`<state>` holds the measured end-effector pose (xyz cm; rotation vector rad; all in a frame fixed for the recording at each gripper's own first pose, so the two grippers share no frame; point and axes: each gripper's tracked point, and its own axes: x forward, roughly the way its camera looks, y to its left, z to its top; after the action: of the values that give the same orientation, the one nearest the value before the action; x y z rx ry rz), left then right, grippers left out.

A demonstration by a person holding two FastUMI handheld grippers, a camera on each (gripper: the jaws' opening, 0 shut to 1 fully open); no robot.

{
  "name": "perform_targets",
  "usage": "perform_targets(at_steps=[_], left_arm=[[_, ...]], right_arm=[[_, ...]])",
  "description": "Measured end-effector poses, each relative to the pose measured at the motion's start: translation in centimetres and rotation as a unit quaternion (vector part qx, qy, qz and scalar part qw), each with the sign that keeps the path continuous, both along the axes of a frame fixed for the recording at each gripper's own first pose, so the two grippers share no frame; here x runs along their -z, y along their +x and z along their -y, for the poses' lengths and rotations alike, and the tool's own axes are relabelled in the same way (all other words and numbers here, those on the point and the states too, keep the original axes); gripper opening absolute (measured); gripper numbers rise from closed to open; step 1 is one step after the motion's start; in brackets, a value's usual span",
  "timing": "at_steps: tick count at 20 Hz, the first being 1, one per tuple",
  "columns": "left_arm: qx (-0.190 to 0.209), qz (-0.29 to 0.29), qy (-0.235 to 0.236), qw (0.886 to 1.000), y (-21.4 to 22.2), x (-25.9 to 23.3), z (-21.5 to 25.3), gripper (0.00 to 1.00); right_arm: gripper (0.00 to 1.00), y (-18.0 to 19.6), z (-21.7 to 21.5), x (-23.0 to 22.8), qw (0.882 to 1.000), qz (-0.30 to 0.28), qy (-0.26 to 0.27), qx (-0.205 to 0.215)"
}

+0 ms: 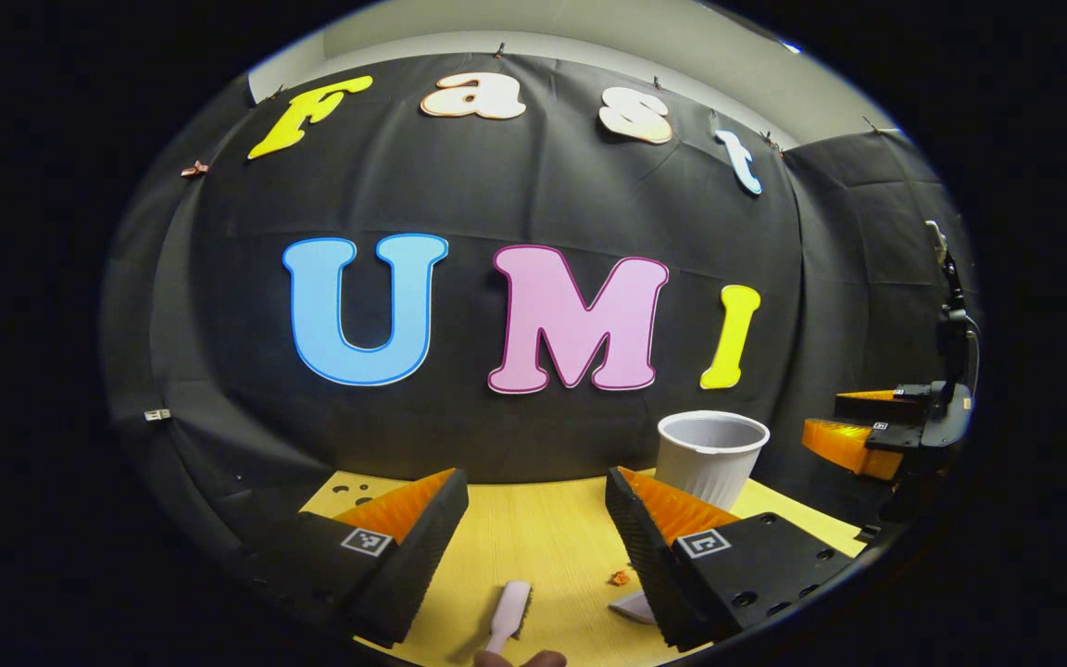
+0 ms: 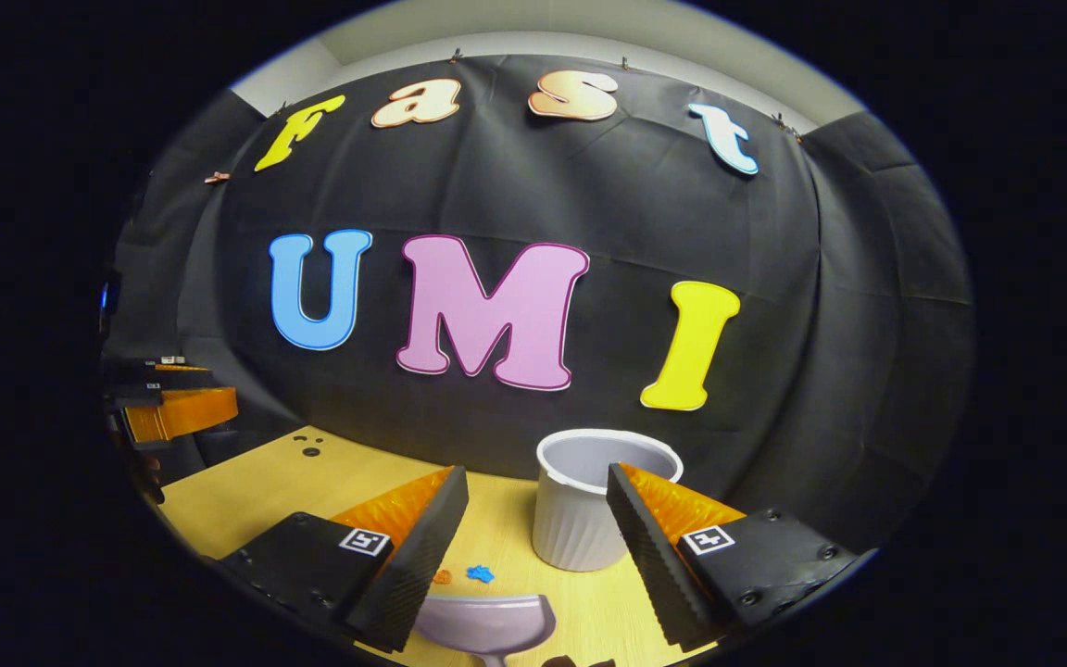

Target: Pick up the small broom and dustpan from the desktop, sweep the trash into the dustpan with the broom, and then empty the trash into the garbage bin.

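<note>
Both grippers hover level above the desk (image 1: 533, 547), fingers spread apart and gripping nothing. In the left gripper view, the left gripper (image 1: 536, 542) has the small broom (image 1: 509, 616) lying at 6 o'clock between its fingers, with an orange scrap (image 1: 620, 578) just right of it; the right gripper (image 1: 853, 424) hangs at 3 o'clock. In the right gripper view, the right gripper (image 2: 536, 542) has the dustpan (image 2: 487, 625) at 6 o'clock, what look like orange and blue scraps (image 2: 478, 574) beyond it, then the white garbage bin (image 2: 589, 505) at 12 o'clock.
</note>
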<state>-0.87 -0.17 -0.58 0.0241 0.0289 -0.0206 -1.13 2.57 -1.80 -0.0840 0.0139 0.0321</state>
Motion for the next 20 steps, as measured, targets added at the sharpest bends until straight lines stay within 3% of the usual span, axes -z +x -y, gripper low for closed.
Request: perform_targets(at_steps=[6, 11, 16, 20], left_arm=[[-0.019, -0.023, -0.003, 1.000, -0.7, 1.8, -3.1, 0.96], [-0.027, -0.049, -0.002, 0.998, -1.7, 4.3, -5.3, 0.96], [-0.029, -0.074, 0.002, 0.997, -2.8, 6.3, -6.8, 0.96], [-0.035, -0.091, -0.003, 0.995, -3.8, 8.0, -7.9, 0.96]], right_arm=[[0.98, -3.1, 0.1, 4.3, 0.996, -0.082, -0.010, -0.029], [0.98, -6.9, -0.1, 9.8, 0.983, -0.177, -0.025, -0.045], [0.98, -9.4, -1.0, 17.0, 0.959, -0.278, -0.031, -0.053], [0.97, -10.7, -1.2, 23.5, 0.927, -0.368, -0.037, -0.058]])
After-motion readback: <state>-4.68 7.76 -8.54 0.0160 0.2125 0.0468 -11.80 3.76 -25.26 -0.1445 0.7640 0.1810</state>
